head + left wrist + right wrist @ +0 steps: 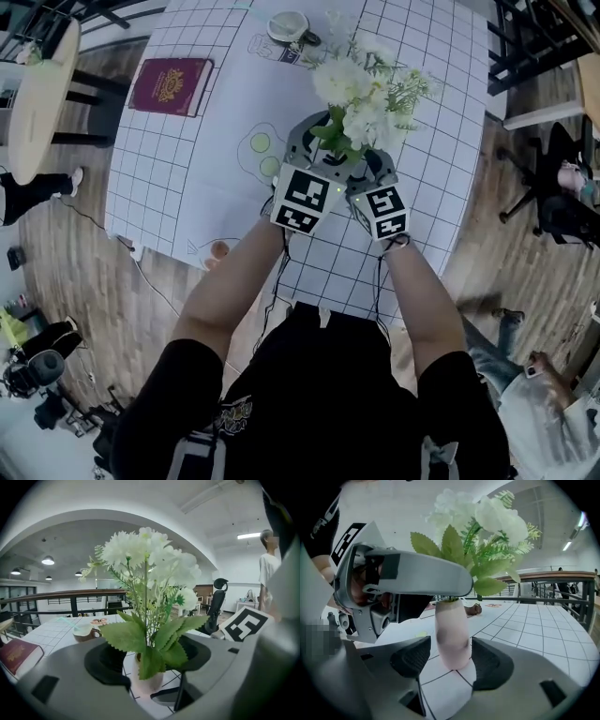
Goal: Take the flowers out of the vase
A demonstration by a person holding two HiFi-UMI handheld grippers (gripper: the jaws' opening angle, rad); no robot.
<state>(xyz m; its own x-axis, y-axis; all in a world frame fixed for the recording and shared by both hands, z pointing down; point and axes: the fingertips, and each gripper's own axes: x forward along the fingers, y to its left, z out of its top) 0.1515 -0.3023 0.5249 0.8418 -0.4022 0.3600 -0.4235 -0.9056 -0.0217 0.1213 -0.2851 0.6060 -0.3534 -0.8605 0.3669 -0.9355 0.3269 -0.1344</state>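
Tongs in both hands met at one small vase on the near half of the table. Nearest us, the right tongs [451, 660] stood low. Their dark pads [412, 657] were apart and close on either side of the pale pink vase [452, 637], with a sliver of gap on at least one side, so we judged them not yet clamped. Just above, the left tongs [150, 660] were also parted, reaching round the stems [146, 620] and lower leaves [124, 637] at the vase's mouth without pinching them.

We judged the step in hand to be the two-handed set-up before the pull. To do it well, we would close the right tongs on the vase's body first, firmly enough to pin it to the table [187, 187], since so narrow a vase could tip or rise with the bunch. Then we would close the left tongs on the gathered stems rather than the leaves, which would likely slip or tear. The lift should go straight up along the neck, not sideways.

The flowers [145, 559] stood in the vase. They were an upright bunch of white, ruffled blooms with feathery green sprigs, and broad saw-edged leaves spread over the rim. They looked artificial, though we could not be sure. In the head view the blooms hid the vase wholly. Farther across the gridded white table lay a dark red booklet [171, 86], and at the far edge stood a cup [289, 28].
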